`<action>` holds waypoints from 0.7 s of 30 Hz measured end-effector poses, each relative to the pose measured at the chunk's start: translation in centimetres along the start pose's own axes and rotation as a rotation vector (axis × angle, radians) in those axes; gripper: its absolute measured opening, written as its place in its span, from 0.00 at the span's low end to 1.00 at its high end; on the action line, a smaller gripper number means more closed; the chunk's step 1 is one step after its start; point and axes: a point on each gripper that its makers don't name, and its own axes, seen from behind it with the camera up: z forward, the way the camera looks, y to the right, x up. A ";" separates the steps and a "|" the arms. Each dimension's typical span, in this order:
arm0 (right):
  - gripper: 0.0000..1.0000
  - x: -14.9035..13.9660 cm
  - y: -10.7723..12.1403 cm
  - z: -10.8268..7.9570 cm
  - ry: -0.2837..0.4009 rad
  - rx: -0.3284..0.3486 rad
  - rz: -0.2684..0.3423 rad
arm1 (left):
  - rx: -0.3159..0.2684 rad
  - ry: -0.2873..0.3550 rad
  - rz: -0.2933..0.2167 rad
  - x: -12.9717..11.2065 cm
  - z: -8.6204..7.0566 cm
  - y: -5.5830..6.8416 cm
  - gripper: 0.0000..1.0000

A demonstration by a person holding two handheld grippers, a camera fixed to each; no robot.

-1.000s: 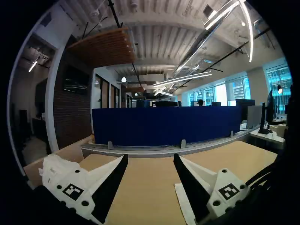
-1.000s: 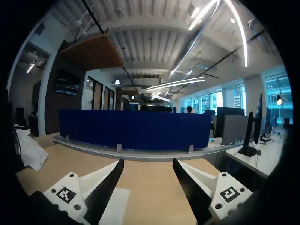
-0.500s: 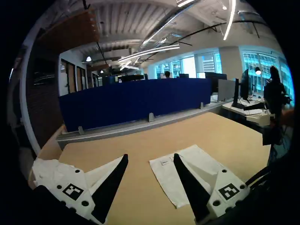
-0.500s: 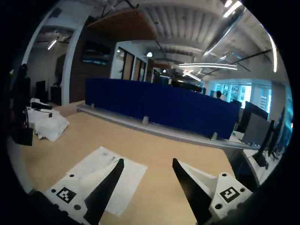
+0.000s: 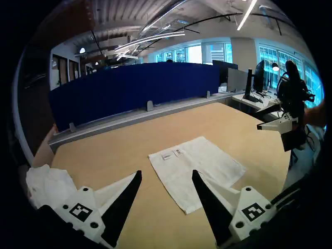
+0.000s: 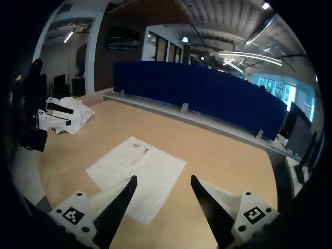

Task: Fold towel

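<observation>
Fingers of the left gripper (image 5: 166, 172) stand wide apart with nothing between them, and so do those of the right gripper (image 6: 163, 177). Both hang above the table (image 5: 124, 145), not touching it.

Just under and ahead of them lies the towel (image 5: 197, 168), spread flat in one layer, not yet folded. In the left gripper view it sits ahead and to the right of the fingers, its nearest corner close by the right finger. In the right gripper view it sits ahead and to the left, partly under the left finger. So the towel is between the two grippers, and each one is nearer to its own side edge.

The long axis seems to run from the person's side toward the blue partition (image 5: 137, 91), and the edge with the small labels is the far one. I judge that the near corners are the easiest first hold, one for each gripper, to carry over to the far edge.

Farther to the left, well apart from the towel, a pile of white cloth (image 6: 72, 112) rests on the table.
</observation>
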 end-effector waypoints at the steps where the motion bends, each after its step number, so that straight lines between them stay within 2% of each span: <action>1: 1.00 -0.6 -0.1 0.3 -0.010 0.002 -0.002 | -0.005 -0.010 0.003 -0.6 0.3 0.2 0.89; 8: 1.00 -4.7 -1.1 2.4 -0.067 0.024 0.000 | -0.047 -0.105 0.023 -5.8 2.4 2.0 0.90; 17: 1.00 -9.6 -2.2 4.5 -0.142 0.058 0.023 | -0.091 -0.216 -0.007 -11.5 5.3 3.8 0.90; 21: 1.00 -11.6 -2.4 5.1 -0.177 0.062 0.023 | -0.109 -0.266 0.001 -13.6 6.4 4.6 0.90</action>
